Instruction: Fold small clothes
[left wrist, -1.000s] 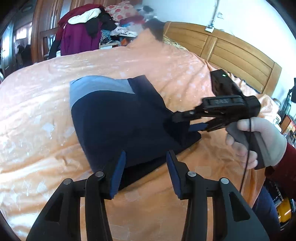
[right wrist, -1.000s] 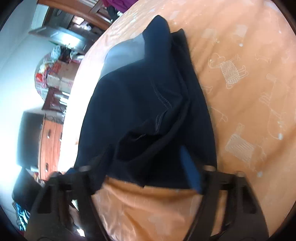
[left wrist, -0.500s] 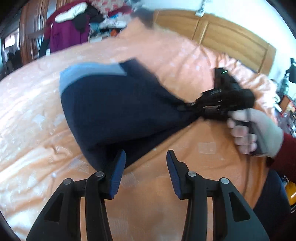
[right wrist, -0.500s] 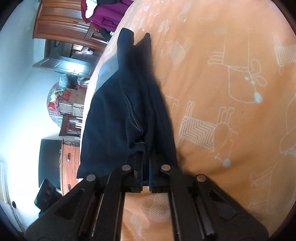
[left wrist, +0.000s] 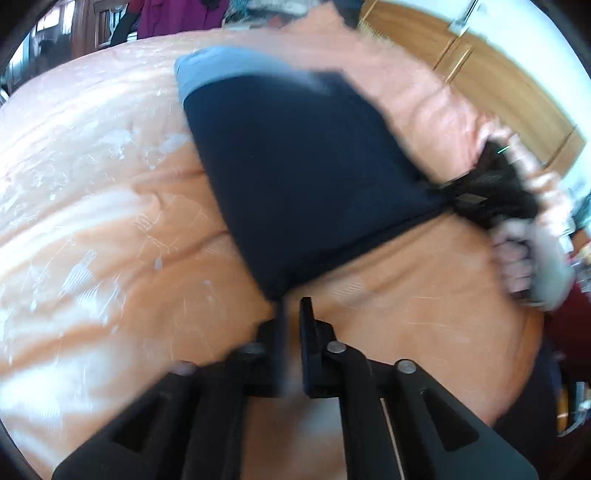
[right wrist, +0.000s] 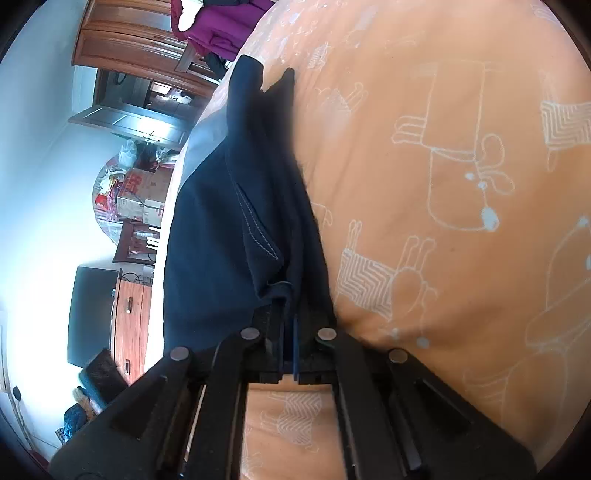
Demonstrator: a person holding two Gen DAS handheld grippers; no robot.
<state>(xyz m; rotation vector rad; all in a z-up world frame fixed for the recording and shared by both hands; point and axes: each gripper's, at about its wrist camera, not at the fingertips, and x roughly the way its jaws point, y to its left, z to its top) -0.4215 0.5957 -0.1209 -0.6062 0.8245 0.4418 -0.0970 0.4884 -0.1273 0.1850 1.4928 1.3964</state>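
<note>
My left gripper (left wrist: 291, 306): fingers nearly together at near corner of navy garment (left wrist: 306, 177); grip on cloth unclear, view blurred. My right gripper (right wrist: 290, 332): fingers clamped on garment's bunched edge. Garment spread on orange bed cover (right wrist: 443, 184). Beyond: wooden headboard (left wrist: 498, 85).

A home bedroom: a bed (left wrist: 110, 221) with an orange cartoon-print cover, a wooden headboard (left wrist: 480, 74), a wooden wardrobe (right wrist: 122, 48) and piled clothes (right wrist: 218, 29).
</note>
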